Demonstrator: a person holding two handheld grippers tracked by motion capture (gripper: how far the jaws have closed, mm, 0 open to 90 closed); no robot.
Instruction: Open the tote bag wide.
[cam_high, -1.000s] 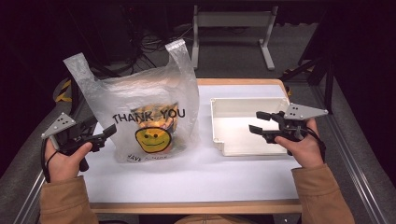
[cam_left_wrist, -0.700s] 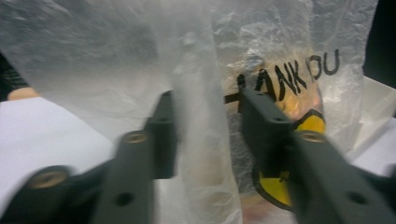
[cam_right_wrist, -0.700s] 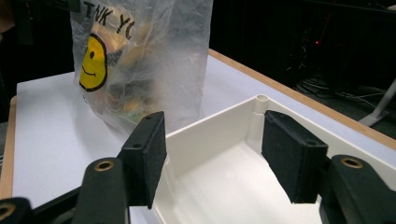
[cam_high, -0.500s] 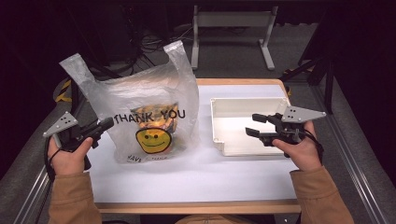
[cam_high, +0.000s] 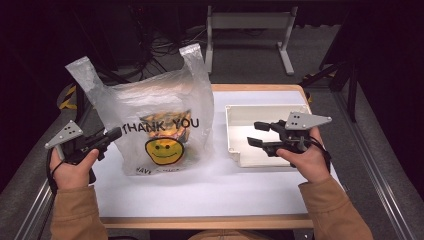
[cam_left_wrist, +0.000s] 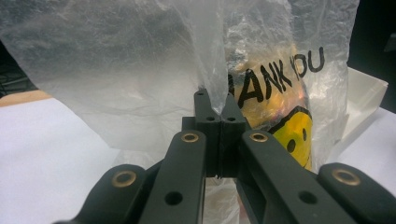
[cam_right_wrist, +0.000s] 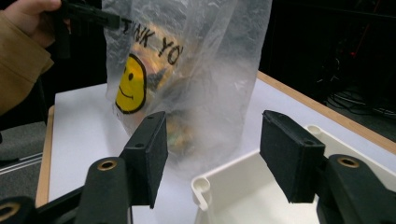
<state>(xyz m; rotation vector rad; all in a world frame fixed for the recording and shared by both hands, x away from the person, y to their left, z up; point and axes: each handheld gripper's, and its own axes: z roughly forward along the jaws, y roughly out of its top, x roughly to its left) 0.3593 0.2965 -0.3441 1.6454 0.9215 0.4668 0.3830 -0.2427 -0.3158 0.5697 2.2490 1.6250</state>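
Left hand-held gripper (cam_high: 114, 134) at 9 o'clock on the tabletop (cam_high: 200, 190): jaws just clamped together, pinching a fold of the plastic bag's (cam_high: 160, 120) left side. Bag stands upright at centre-left, "THANK YOU" and smiley print facing the person; contents look like orange-yellow snack packs, hard to tell through the film. White tray (cam_high: 235, 125) at 3 o'clock, just right of the bag. Right hand-held gripper (cam_high: 260, 134) above the tray, jaws partly open, holding nothing.

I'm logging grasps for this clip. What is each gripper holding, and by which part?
The left gripper pinches a fold of film on the plastic bag's side. The right gripper is open above the white tray, holding nothing.
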